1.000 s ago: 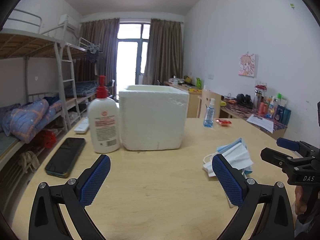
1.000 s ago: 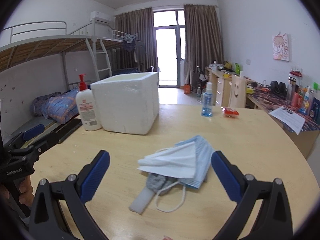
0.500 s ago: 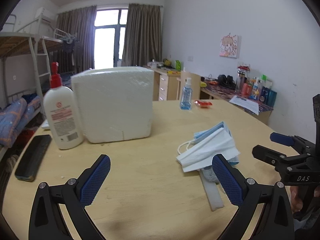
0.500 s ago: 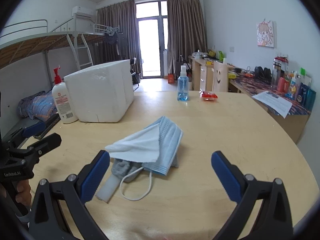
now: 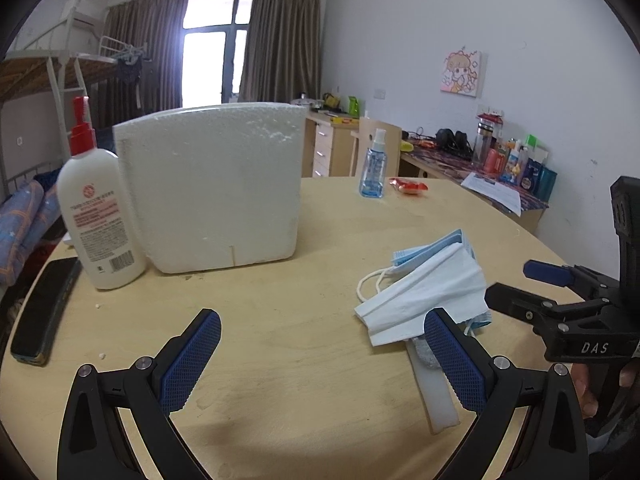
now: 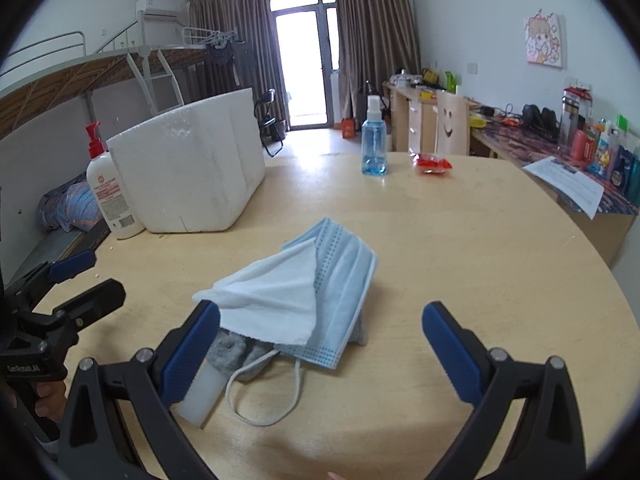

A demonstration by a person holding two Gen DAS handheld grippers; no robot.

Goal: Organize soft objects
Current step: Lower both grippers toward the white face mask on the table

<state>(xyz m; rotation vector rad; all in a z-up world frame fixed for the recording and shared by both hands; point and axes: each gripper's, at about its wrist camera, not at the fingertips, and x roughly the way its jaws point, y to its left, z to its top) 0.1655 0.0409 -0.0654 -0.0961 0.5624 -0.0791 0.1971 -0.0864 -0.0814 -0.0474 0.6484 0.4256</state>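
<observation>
At twelve o'clock of our right gripper (image 6: 320,344), jaws wide like the left gripper's (image 5: 322,354), masks (image 6: 316,296) lie limp on the counter (image 6: 460,248); light and floppy, best pinched mid-fold.

A student dormitory room. A metal bunk bed (image 6: 100,72) with a ladder and rumpled bedding stands far left of the jaws; curtains (image 5: 280,40) frame a balcony door (image 6: 304,68) straight ahead. To the right, wooden desks (image 6: 416,116) line the wall, crowded with bottles and toiletries (image 5: 516,160) beneath a cartoon poster (image 5: 462,74).
</observation>
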